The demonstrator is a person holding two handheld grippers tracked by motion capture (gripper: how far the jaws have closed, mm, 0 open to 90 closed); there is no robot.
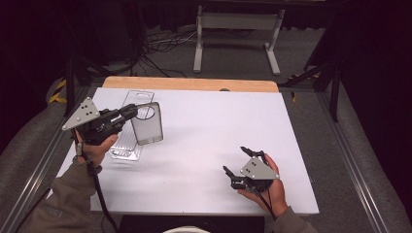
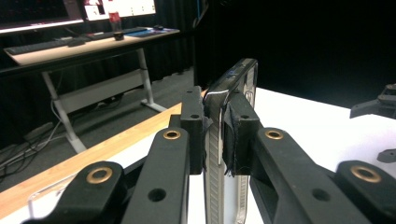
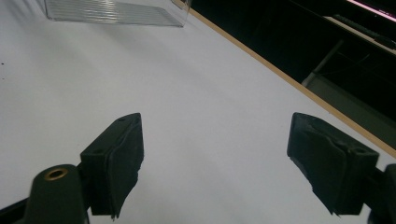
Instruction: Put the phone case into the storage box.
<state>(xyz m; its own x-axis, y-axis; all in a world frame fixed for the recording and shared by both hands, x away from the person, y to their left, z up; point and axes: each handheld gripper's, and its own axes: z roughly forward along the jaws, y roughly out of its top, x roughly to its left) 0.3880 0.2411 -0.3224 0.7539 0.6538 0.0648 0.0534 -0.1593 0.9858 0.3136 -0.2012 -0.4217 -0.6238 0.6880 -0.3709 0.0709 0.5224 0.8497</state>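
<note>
Phone case (image 1: 147,124) clamped edgewise in left hand-held gripper (image 1: 130,111), above clear plastic tray (image 1: 127,143).

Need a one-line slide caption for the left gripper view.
Left gripper clamps a clear phone case edge-on above the white table.

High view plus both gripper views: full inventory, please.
phone case: 1, clear with dark rim, lifted over the table's left side, clamped in the left gripper
plastic tray: 1, clear, ribbed, flat on the table's left side
table: 1, white top, wooden far edge
stand: 1, white, floor beyond the table
cables: several, dark, floor behind
left gripper: 1, black, jaws shut on the phone case
right gripper: 1, black, jaws open, near right
</note>
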